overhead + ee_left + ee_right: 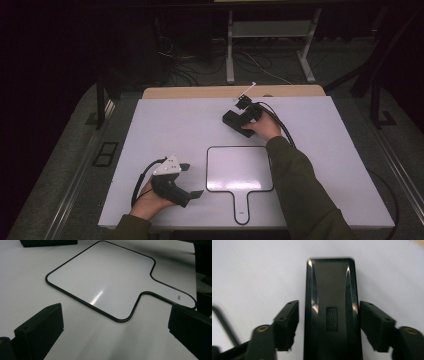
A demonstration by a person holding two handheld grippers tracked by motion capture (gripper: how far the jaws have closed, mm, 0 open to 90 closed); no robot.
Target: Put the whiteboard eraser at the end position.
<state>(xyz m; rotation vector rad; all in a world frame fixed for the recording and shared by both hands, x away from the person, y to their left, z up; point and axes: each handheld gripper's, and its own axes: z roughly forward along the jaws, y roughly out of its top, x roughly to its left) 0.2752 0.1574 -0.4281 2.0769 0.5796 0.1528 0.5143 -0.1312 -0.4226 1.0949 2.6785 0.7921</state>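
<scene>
Eraser (pixel 332 312), black, oblong, lies flat on the white table (pixel 165 125) at approx 1 o'clock from the table centre in the high view, near the far edge. I read a small embossed logo on its top face in the right gripper view.

Right gripper (pixel 329 322) straddles the eraser: one jaw on each long side, body of the eraser running between them. In the right gripper view a thin strip of table shows between the left pad and the eraser side, and the right pad stands just beside the other side. Jaws are part open, not clamped. I cannot confirm any contact on the right pad. In the high view the right hand (pixel 265 125) sits at approx 5 o'clock of the eraser, cable trailing back along the sleeve.

Left gripper (pixel 187 180) rests at approx 7 o'clock on the table, near the front edge, held in the left hand (pixel 150 200). Jaws wide apart, nothing between them but bare table, per the left gripper view.

Whiteboard (pixel 240 167), small, paddle-shaped w/ black rim, lies flat at table centre-front, handle pointing to 6 o'clock. It sits just right of the left gripper and well apart from the eraser.
</scene>
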